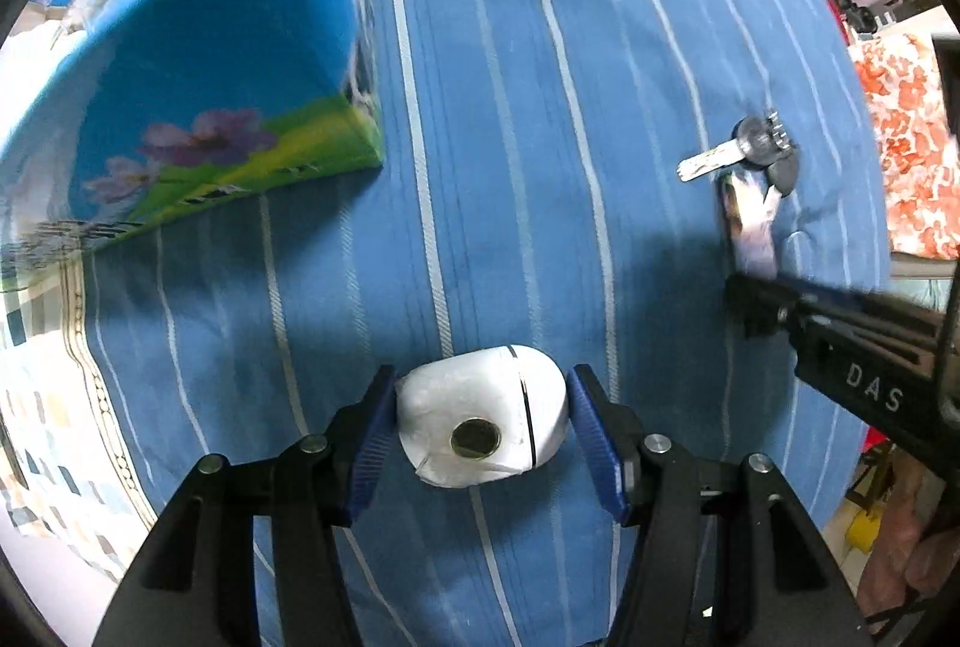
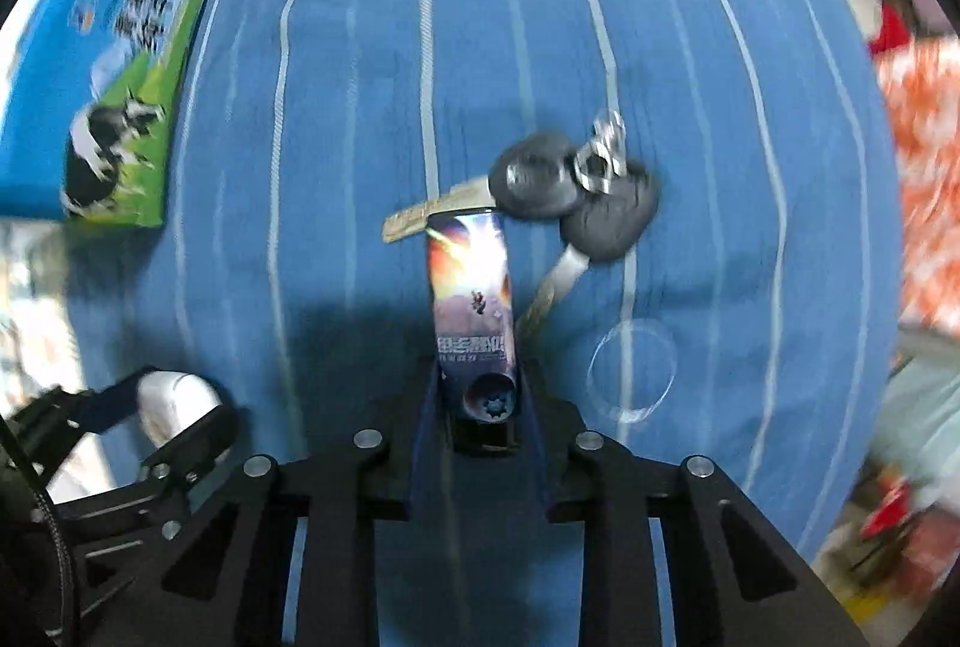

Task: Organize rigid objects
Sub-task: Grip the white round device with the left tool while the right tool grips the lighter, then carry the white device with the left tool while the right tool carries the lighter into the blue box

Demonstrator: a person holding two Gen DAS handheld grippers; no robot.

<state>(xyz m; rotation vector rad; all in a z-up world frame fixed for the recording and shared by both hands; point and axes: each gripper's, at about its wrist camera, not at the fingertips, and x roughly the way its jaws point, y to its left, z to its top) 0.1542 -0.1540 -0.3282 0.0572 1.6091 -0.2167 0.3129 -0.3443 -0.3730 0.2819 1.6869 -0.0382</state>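
Observation:
In the left wrist view my left gripper has its blue pads on both sides of a white earbud case lying on the blue striped cloth; the right pad shows a small gap. My right gripper is shut on a flat printed lighter, which points toward a bunch of keys with black heads. In the left wrist view the right gripper, the lighter and the keys sit at the right. The left gripper with the white case shows at the lower left of the right wrist view.
A blue carton with flowers and a cow print stands at the upper left, with clear objects on top; it also shows in the right wrist view. A clear round lid lies right of the lighter. An orange patterned fabric borders the right.

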